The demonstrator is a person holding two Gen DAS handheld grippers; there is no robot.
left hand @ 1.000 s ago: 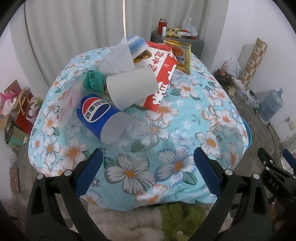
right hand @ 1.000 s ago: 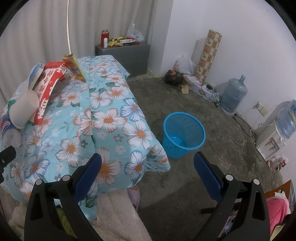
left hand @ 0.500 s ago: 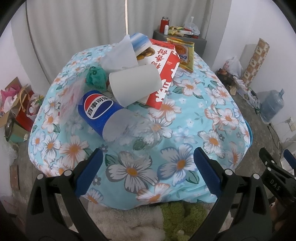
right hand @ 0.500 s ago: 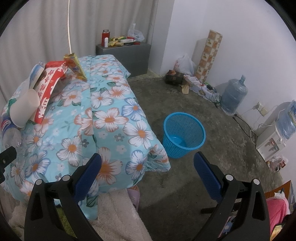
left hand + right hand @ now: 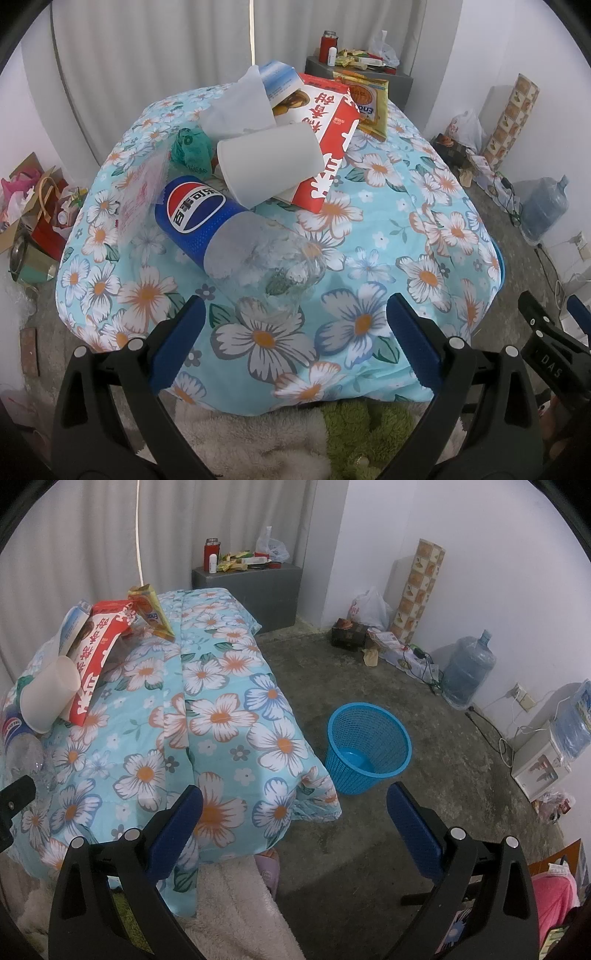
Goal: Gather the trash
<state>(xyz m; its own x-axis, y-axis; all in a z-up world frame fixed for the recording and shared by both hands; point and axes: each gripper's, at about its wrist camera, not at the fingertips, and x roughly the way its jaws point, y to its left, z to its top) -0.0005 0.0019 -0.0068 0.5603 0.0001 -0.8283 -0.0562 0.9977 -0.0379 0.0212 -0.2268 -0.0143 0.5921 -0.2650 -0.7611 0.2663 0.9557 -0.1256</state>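
**Both tongs spread wide, trash piled on the table, basket on the floor**

We see the left tongs (image 5: 291,325) released, their 2 blue pads wide apart and holding nothing, poised over the near edge of the table (image 5: 424,236), which is draped in a light-blue floral cloth. Just beyond the pads lies a clear Pepsi bottle (image 5: 236,236) on its side, its blue label toward the far left and its clear end pointing toward us; through the clear part we make out no liquid. Resting on the bottle's far side is a white paper cup (image 5: 269,162), also on its side, with its open mouth facing left; we cannot tell what is in it. Behind the cup leans a red and white carton (image 5: 328,147), with a yellow snack packet (image 5: 369,99) at its far right, a crumpled white tissue (image 5: 240,107) at its far left and a green plastic bag (image 5: 190,151) left of the cup.

The right tongs (image 5: 293,805) are likewise released and empty, held off the table's right edge. Past them, on the concrete floor just right of the table, stands 1 blue mesh wastebasket (image 5: 369,753), upright; we see only its bare blue bottom inside. A large water jug (image 5: 467,672) stands by the far right wall.
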